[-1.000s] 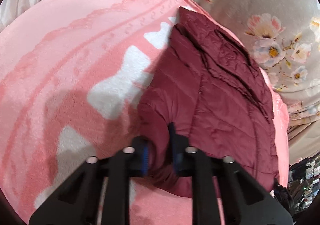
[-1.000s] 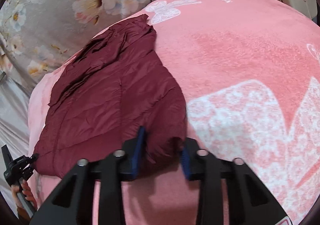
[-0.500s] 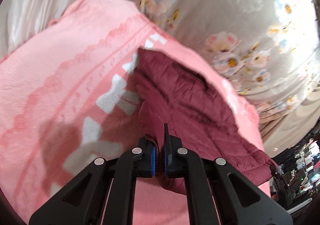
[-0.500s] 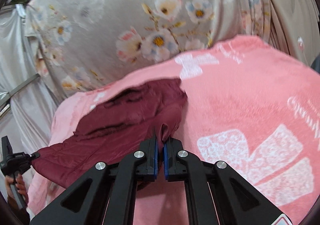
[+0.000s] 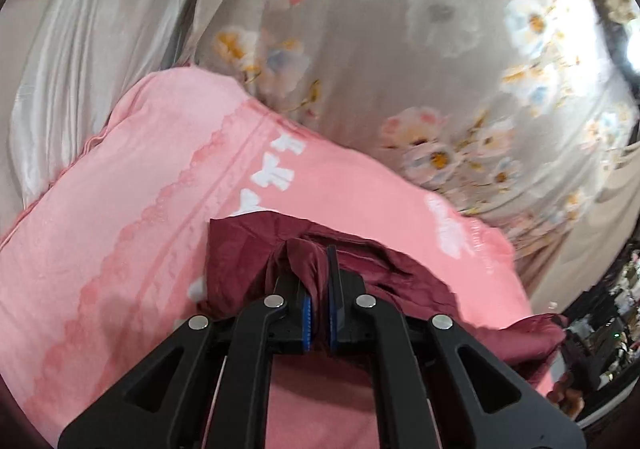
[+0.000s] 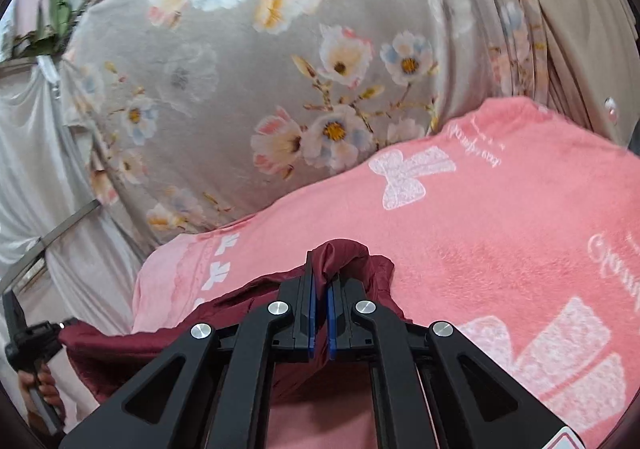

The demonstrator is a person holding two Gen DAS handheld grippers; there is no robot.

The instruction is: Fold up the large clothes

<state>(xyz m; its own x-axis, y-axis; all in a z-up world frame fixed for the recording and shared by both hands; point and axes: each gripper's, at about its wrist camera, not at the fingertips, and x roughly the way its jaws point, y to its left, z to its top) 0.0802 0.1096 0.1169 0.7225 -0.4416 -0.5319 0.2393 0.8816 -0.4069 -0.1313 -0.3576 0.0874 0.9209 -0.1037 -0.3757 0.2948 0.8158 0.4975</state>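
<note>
A dark red quilted jacket [image 5: 240, 257] lies on a pink blanket [image 5: 120, 209]. My left gripper [image 5: 318, 289] is shut on a bunched fold of the jacket's near edge and holds it up off the blanket. In the right wrist view my right gripper [image 6: 320, 289] is shut on another fold of the same jacket [image 6: 344, 253], also lifted. The jacket hangs stretched between the two grippers; the left gripper [image 6: 28, 333] and the hand holding it show at the far left of the right wrist view.
The pink blanket [image 6: 500, 249] with white bow prints covers the bed. A grey floral curtain [image 5: 400, 49] hangs behind it, also seen in the right wrist view [image 6: 280, 69]. Pale silky fabric [image 5: 80, 49] is at the left. Cluttered dark shelves [image 5: 608, 321] are at the far right.
Both grippers closed on the jacket's near edge and lifted it. The views tilted up, so more curtain and less of the jacket shows now.
</note>
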